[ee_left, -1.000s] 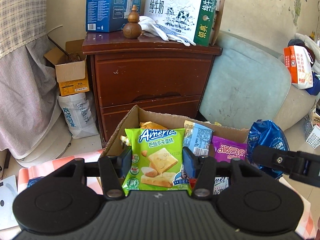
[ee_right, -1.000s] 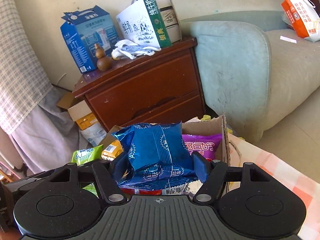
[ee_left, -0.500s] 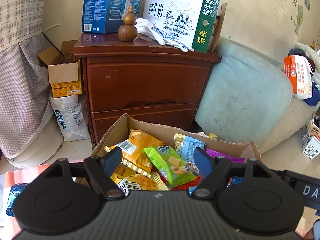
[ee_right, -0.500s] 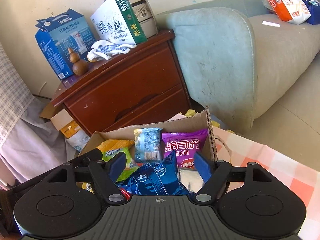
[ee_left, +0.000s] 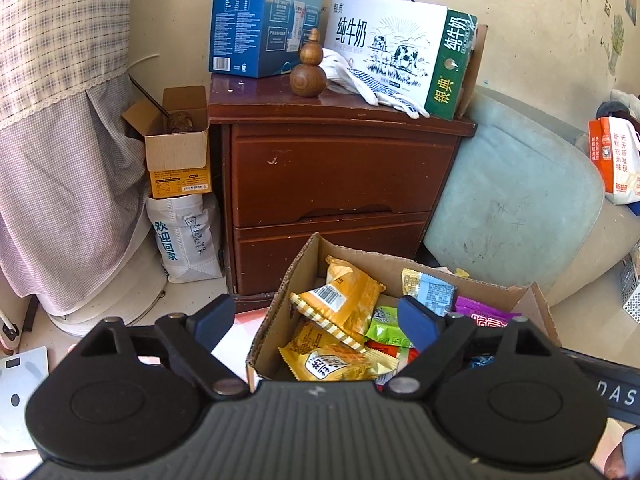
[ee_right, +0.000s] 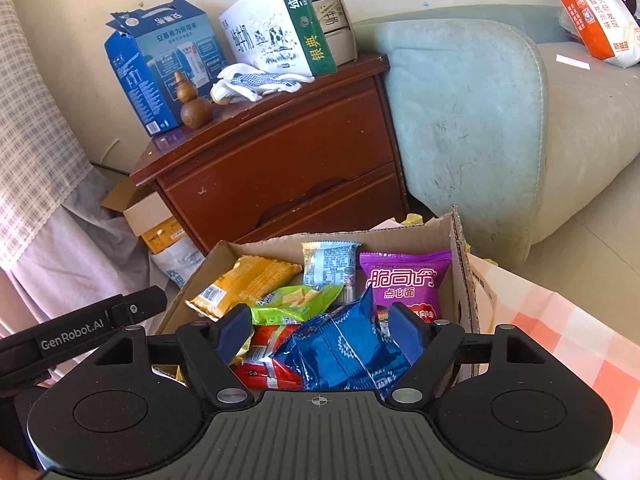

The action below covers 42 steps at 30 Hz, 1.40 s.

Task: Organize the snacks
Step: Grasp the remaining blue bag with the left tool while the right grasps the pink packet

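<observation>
Both packets have left the grippers since a second ago: the green packet that sat between the left fingers and the blue packet that the right ones held now lie in the cardboard box. Left gripper hangs over the box's near left corner with its jaws opening, wide apart, nothing between them but the view down onto the snacks. Right gripper stands spread above the blue packet, which lies crumpled between and below its fingers; whether the pads still touch it I cannot tell for sure, but they do not look pressed on it. Around these, in the box, lie a yellow packet, a second yellow one nearer the camera, a pale blue packet and a purple packet against the right wall, with a red one partly under the blue. A checked cloth covers the tabletop beside the box. Behind stands a brown nightstand carrying a milk carton, a blue carton, a wooden gourd and gloves, with a sofa to its right.
</observation>
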Each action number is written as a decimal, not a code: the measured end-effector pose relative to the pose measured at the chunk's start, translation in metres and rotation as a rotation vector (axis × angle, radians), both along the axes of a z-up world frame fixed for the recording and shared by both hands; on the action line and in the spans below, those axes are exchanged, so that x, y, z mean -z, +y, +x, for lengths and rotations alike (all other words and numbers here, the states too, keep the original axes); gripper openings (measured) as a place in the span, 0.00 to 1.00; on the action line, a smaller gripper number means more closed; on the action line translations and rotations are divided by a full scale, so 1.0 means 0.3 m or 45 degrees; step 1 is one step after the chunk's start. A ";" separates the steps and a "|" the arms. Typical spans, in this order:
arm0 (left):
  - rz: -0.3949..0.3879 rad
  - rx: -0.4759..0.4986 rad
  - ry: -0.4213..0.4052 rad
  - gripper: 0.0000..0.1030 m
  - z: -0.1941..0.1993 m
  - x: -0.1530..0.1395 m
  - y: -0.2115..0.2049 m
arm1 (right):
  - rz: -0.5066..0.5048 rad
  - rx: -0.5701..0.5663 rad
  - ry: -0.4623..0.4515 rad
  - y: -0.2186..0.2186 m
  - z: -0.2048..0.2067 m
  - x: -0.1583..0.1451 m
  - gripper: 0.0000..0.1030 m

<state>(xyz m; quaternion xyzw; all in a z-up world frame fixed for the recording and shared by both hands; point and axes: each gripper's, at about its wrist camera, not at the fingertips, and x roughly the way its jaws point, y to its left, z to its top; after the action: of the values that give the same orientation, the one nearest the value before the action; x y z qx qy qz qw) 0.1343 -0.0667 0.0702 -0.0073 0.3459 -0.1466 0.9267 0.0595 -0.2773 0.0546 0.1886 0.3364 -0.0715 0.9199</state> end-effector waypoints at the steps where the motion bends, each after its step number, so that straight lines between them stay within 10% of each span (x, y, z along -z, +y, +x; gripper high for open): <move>1: 0.011 -0.007 0.002 0.85 0.001 0.001 0.012 | -0.004 -0.016 0.000 0.010 0.001 0.000 0.74; 42: 0.188 -0.194 0.303 0.86 0.169 0.281 0.370 | -0.019 -0.714 0.124 0.611 0.036 0.263 0.76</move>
<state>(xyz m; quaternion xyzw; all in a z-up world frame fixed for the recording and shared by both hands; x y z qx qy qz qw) 0.1849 0.0444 -0.0139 0.0174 0.4616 -0.0479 0.8856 0.0702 -0.0941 -0.0244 0.0779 0.4188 0.1743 0.8878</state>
